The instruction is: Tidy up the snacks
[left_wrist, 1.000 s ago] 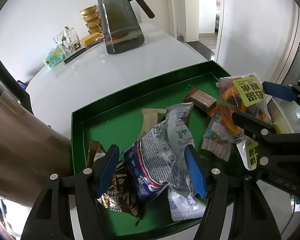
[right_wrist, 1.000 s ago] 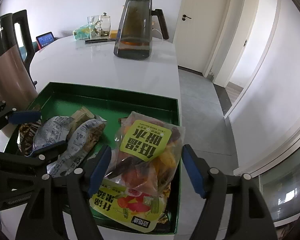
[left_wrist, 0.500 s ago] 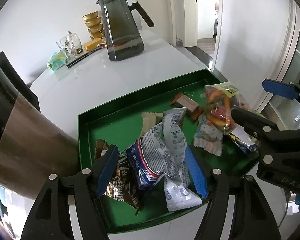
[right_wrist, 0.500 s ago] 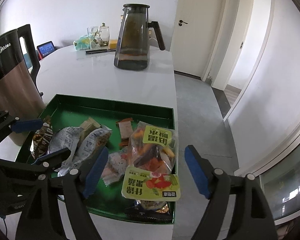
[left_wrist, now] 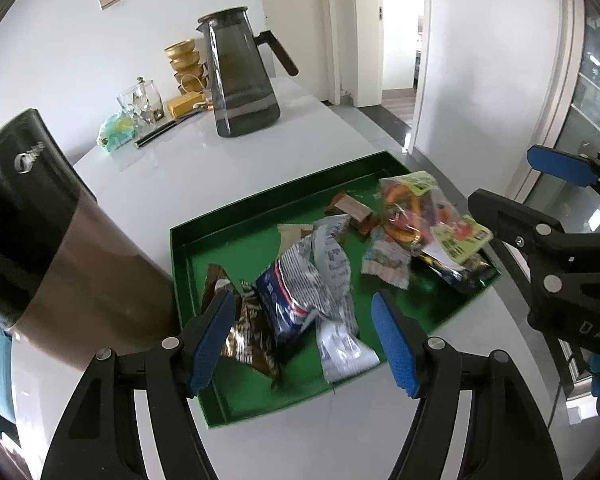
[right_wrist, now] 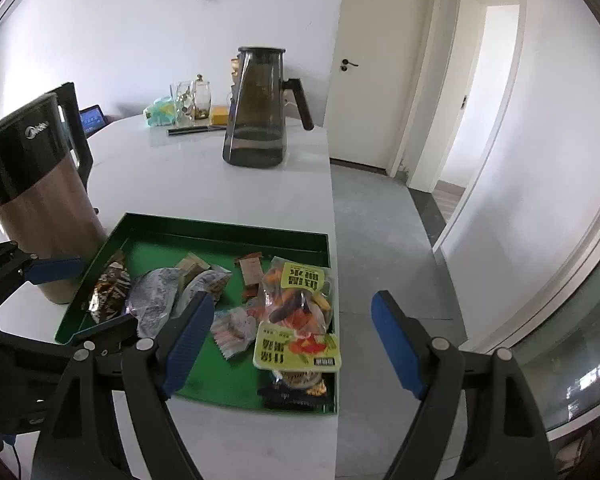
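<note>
A green tray (left_wrist: 236, 216) (right_wrist: 220, 232) on the white table holds several snack packs. A clear bag of dried fruit with a yellow-green label (left_wrist: 416, 208) (right_wrist: 296, 300) lies at its right end. White-and-blue bags (left_wrist: 308, 280) (right_wrist: 156, 300) and a brown pack (left_wrist: 248, 340) (right_wrist: 108, 292) lie at its left. My left gripper (left_wrist: 304, 340) is open and empty, above the tray's near left part. My right gripper (right_wrist: 292, 344) is open and empty, above the tray's near right corner.
A brown and black kettle (left_wrist: 40, 232) (right_wrist: 36, 200) stands just left of the tray. A dark glass pitcher (left_wrist: 240, 76) (right_wrist: 260, 108) stands at the table's far side with jars (right_wrist: 188, 104) and gold bowls (left_wrist: 184, 60). The table edge (right_wrist: 334, 280) runs along the tray's right side.
Both grippers have pulled back and up from the tray, so the snacks look smaller and farther. The dried fruit bag now lies in the tray, clear of the right gripper's fingers.
</note>
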